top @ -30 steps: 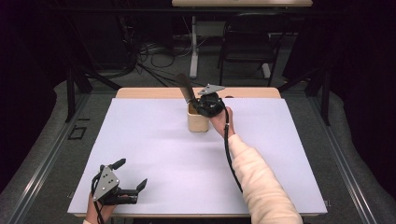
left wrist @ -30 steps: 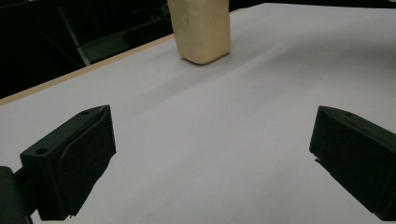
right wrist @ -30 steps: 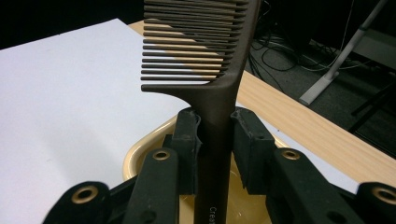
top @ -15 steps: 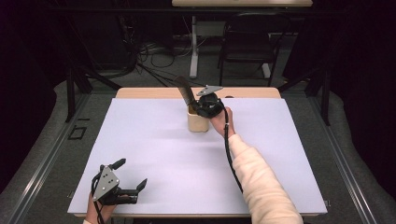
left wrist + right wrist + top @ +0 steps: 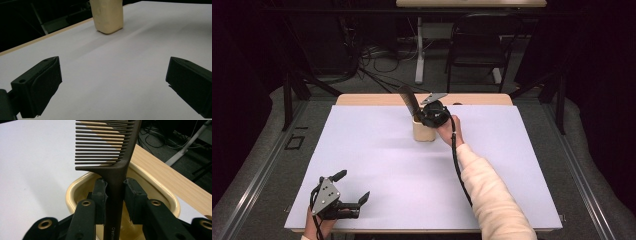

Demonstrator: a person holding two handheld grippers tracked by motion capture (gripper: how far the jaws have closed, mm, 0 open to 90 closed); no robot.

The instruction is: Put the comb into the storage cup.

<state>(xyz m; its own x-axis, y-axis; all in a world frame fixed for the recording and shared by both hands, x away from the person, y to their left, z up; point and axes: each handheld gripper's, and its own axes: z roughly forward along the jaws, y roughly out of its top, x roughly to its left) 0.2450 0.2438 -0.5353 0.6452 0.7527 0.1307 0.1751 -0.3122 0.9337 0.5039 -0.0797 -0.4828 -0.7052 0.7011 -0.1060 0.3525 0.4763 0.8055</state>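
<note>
A dark brown comb (image 5: pixel 113 177) stands upright with its teeth on top, and my right gripper (image 5: pixel 115 187) is shut on its handle. It hangs over a cream cup (image 5: pixel 75 188), and the handle's lower end is hidden behind the jaws. In the high view the right gripper (image 5: pixel 418 116) and comb (image 5: pixel 408 102) sit above the cup (image 5: pixel 424 131) at the table's far middle. My left gripper (image 5: pixel 352 186) rests at the near left corner, open with nothing between its fingers. From the left gripper (image 5: pixel 112 80) the cup (image 5: pixel 107 15) stands far ahead.
A white sheet (image 5: pixel 377 160) covers the table, with a wooden strip (image 5: pixel 372 99) bare along the far edge. Beyond the table are a dark chair (image 5: pixel 477 45), a desk leg and floor cables. A sleeved forearm (image 5: pixel 492 195) crosses the table's right half.
</note>
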